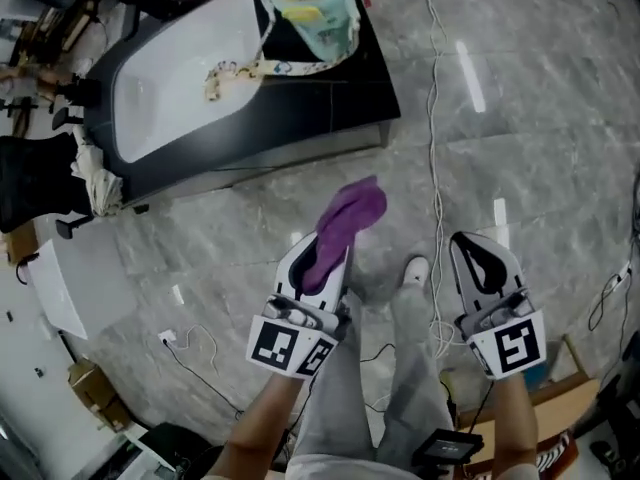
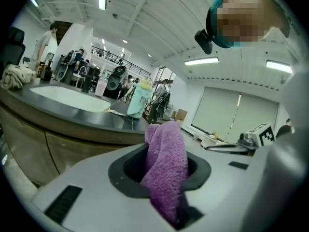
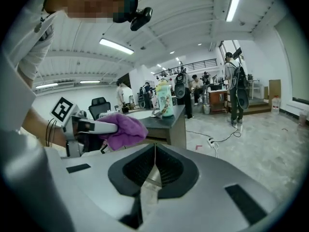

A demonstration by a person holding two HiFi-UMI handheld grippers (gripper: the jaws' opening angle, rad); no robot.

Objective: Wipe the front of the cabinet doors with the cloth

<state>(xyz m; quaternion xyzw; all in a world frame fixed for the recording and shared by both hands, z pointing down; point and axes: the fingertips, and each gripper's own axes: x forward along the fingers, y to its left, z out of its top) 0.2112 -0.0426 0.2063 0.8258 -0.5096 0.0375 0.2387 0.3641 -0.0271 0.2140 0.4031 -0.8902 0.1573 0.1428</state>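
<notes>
cloth (image 1: 350,218) sat pinched in your left gripper (image 1: 325,253) – purple, bunched, with its free end spilling out past the tips. in the left gripper view it filled the gap between the two jaws, which were clenched on it. you held that gripper over the grey marble floor (image 1: 520,148), short of the dark bench (image 1: 330,108), and the cloth touched nothing else. the cabinet doors (image 2: 29,149) showed under the bench top in the left gripper view, apart from the cloth. your right gripper (image 1: 483,263) hung beside the left one, jaws pressed together along a thin seam with nothing between them. on the bench lay a white basin (image 1: 170,78), a pale green cartoon cup (image 1: 320,13) and a lanyard (image 1: 250,68) – the lanyard trailed from the cup into the basin.
</notes>
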